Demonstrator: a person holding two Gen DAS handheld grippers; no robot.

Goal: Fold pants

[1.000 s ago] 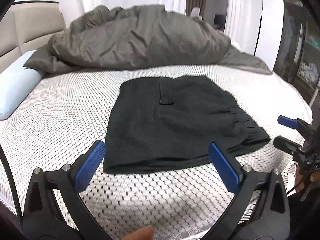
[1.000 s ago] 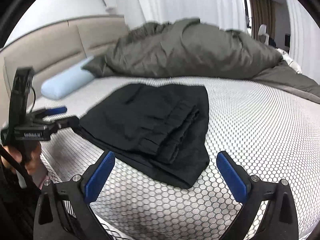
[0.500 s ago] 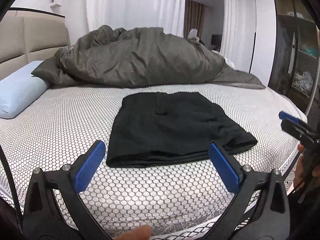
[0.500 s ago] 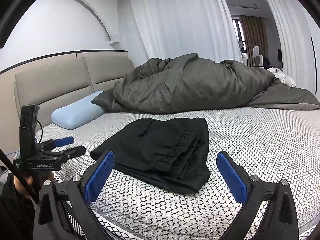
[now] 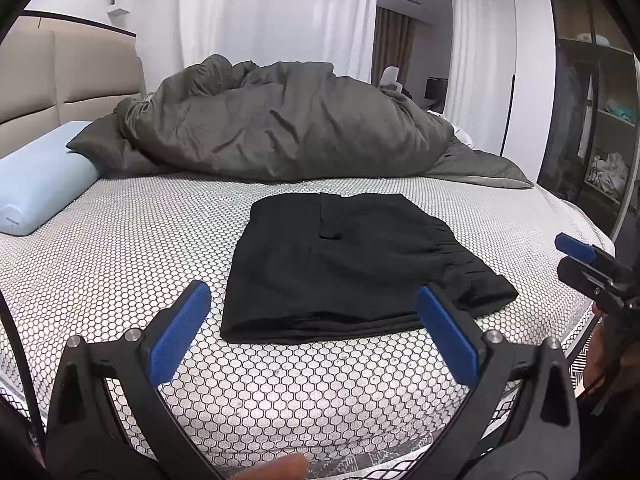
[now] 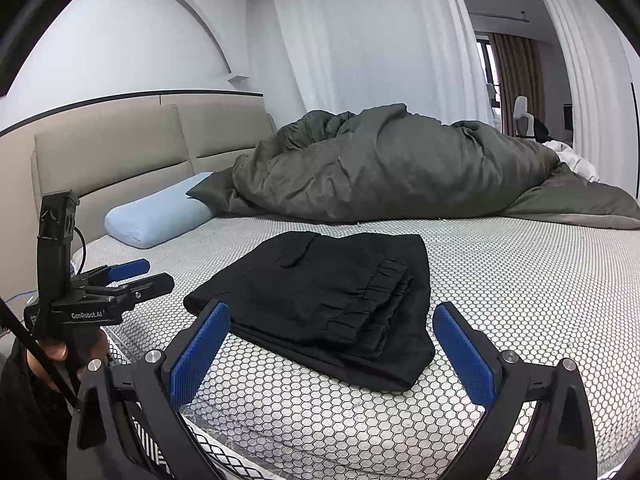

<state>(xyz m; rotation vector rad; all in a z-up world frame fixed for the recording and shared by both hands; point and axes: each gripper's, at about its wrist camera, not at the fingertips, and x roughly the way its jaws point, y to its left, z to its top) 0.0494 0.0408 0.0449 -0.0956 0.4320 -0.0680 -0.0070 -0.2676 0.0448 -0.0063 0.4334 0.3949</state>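
Black pants lie folded into a flat rectangle on the bed's honeycomb-patterned cover, elastic waistband toward the right. They also show in the right wrist view. My left gripper is open and empty, held off the bed's near edge, short of the pants. It also shows in the right wrist view. My right gripper is open and empty, held back from the pants' waistband end. It also shows in the left wrist view.
A crumpled dark grey duvet fills the back of the bed. A light blue pillow lies at the left by the beige headboard. White curtains hang behind. A dark wardrobe stands at the right.
Both grippers have pulled back and lowered away from the pants, toward the bed's edge. The folded pants have not moved.
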